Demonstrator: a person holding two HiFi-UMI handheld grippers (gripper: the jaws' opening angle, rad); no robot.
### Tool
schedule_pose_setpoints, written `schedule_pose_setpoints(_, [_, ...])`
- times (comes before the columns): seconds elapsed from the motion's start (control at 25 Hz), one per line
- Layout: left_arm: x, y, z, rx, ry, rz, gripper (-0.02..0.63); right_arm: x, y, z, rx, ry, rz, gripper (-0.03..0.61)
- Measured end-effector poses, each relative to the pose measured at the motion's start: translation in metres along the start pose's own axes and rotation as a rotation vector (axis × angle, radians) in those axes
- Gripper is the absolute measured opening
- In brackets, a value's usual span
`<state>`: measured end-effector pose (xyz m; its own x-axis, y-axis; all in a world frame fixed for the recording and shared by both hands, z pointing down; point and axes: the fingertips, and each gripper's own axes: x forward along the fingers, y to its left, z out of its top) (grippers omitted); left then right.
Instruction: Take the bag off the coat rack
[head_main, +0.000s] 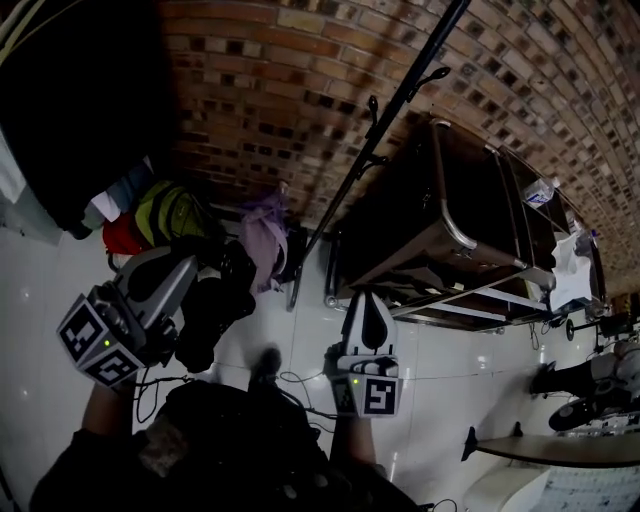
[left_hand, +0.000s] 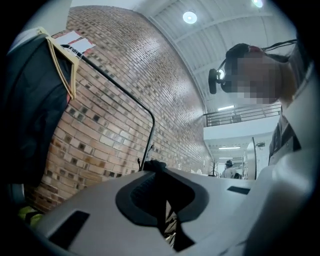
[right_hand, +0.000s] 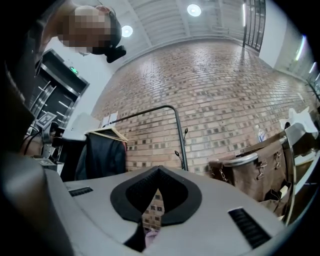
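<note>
Head view, coat rack pole (head_main: 400, 100), purple garment (head_main: 262, 235), brown trunk (head_main: 420, 200)

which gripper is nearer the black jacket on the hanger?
Left. The left gripper sits toward the black jacket, which looms large in its view; the right gripper sits toward the brown trunk and sees the jacket small.
</note>
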<state>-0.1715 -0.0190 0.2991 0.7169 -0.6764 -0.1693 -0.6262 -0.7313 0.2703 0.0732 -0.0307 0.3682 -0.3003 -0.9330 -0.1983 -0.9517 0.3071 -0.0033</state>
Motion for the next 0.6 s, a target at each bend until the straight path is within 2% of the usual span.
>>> schedule_pose_setpoints(0.16, [-0.032, -0.007, -0.008, -0.011, 0.026, -0.018, 0.032, -0.018, 0.028, 0.0, 0.028, 0.039, -0.025, 0.008])
schedule_pose_setpoints(0.6, [-0.103, -0.025, -0.009, -0.059, 0.053, -0.05, 0.032, -0.068, 0.085, 0.007, -0.042, 0.09, -0.047, 0.008])
